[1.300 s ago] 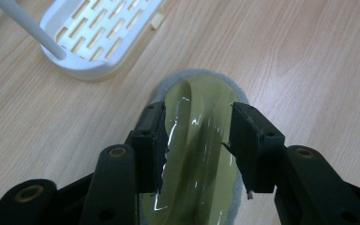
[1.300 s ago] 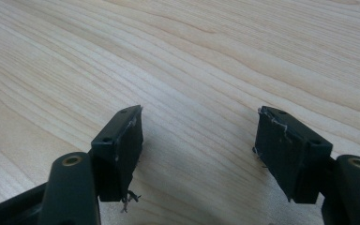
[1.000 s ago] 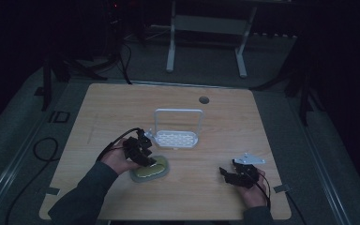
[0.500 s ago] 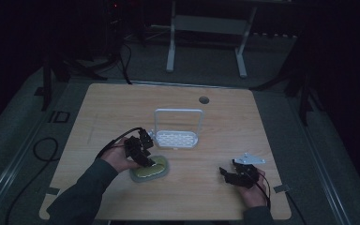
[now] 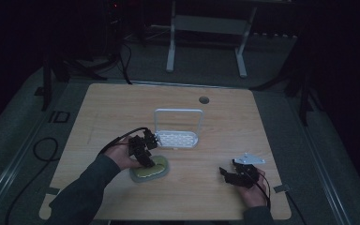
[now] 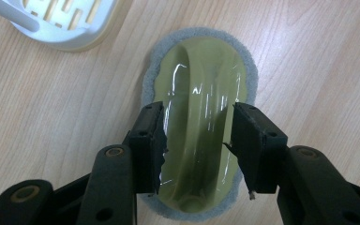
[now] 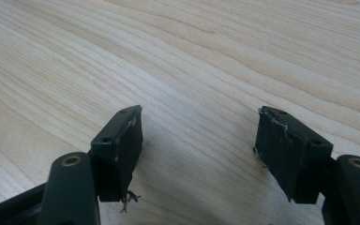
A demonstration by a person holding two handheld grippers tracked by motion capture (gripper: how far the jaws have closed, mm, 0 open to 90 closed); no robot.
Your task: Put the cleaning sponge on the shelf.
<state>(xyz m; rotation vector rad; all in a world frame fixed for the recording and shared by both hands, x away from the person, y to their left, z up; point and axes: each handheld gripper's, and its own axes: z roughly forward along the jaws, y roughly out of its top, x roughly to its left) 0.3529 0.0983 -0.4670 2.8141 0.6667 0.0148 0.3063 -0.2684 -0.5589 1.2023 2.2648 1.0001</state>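
The scrubber (image 6: 199,122), an oval yellow-green plastic body with a raised glossy handle along its middle and a grey pad rimming it underneath, lies flat on the counter (image 5: 122,108) just in front of the white rack (image 5: 177,136), toward the person's side. The left tongs (image 6: 197,143) stand over the scrubber with jaws apart, one on each side of the handle; their inner faces are close to it, but I cannot tell whether they touch it. In the high view the left tongs (image 5: 143,149) sit between the rack's near left corner and the scrubber (image 5: 149,171), held in the left hand (image 5: 124,157). The rack has a slotted base and a tall looped bar at its back. The right tongs (image 7: 199,154) rest well to the right of the rack, jaws wide apart over bare wood, gripping nothing
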